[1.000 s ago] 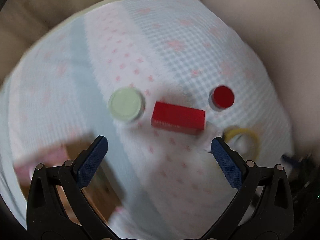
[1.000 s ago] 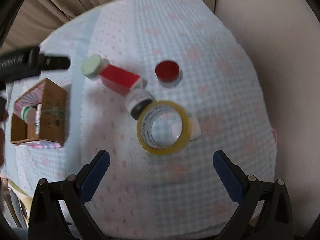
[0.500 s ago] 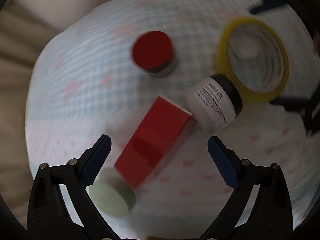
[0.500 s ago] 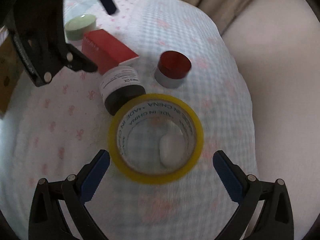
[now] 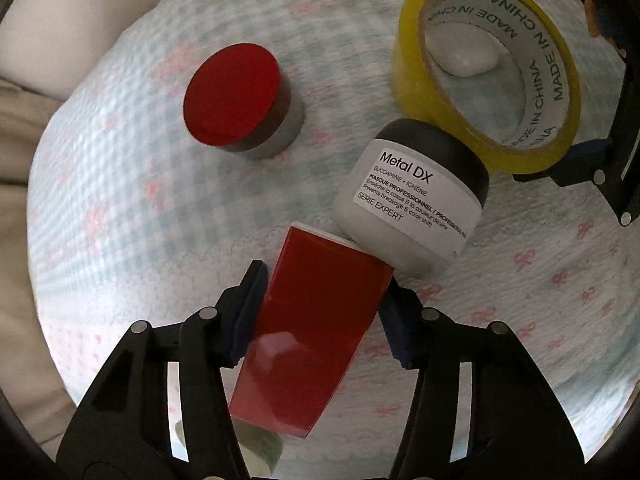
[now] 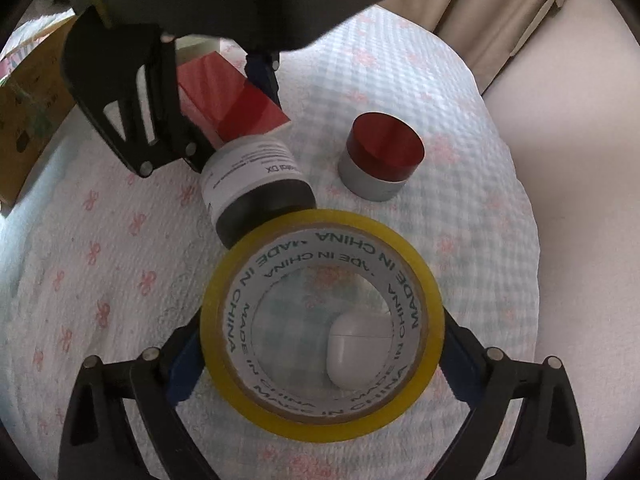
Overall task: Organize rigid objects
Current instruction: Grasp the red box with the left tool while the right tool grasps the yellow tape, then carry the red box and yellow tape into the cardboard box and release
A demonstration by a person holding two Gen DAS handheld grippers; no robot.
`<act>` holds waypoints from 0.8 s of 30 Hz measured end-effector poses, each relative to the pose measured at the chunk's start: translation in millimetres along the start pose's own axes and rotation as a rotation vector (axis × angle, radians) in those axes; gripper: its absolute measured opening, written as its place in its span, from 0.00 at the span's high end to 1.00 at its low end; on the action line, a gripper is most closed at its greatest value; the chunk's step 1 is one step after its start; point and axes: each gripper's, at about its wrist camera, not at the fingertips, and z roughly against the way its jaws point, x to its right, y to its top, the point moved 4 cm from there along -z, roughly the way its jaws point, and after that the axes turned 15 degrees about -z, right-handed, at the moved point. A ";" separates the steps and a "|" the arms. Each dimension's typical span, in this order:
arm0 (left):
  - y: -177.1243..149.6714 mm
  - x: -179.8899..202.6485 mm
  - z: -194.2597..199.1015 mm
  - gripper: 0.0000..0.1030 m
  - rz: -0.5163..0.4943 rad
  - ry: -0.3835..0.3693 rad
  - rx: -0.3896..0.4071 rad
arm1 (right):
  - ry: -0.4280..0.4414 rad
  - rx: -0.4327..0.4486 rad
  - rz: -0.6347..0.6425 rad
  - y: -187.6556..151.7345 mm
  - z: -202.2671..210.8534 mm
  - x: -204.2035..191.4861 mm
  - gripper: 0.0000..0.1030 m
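Left gripper (image 5: 322, 312) is clamped on the red box (image 5: 312, 328): both blue pads press its long sides, and the box runs lengthwise between the fingers, its far end just past the fingertips. Under the near end of the box a pale green lid (image 5: 256, 446) shows, mostly hidden. Right at the box's far-right corner lies the Metal DX jar (image 5: 412, 204), tipped on its side, white body touching the box, black cap pointing away toward the tape. Ahead and left of the left gripper, apart from the box, stands the red-topped grey tub (image 5: 240, 100), upright. Right gripper (image 6: 322, 350) straddles the yellow tape roll (image 6: 322, 320), which lies flat on the cloth-covered worktop (image 6: 100, 280); the fingers sit at the roll's left and right outer edges, but the pads are hidden behind it, so I cannot tell whether they grip it or just flank it. Inside the roll's core, toward the right, lies a white earbud case (image 6: 358, 350). Just beyond the roll the jar's black cap touches its rim. Farther ahead-right is the red-topped tub, farther ahead-left the left gripper on the red box. A cardboard box (image 6: 28, 112) sits at the far left edge.
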 end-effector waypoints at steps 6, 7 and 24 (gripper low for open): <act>-3.1 -4.5 6.3 0.56 0.064 0.005 -0.011 | 0.004 -0.011 0.004 3.0 -2.3 1.3 0.06; -5.3 -5.9 8.6 0.56 0.081 0.006 -0.012 | -0.002 -0.009 0.004 4.2 -2.6 2.9 0.06; -59.6 -23.7 115.1 0.56 0.605 0.094 0.012 | -0.009 0.032 -0.245 33.2 52.8 51.2 0.06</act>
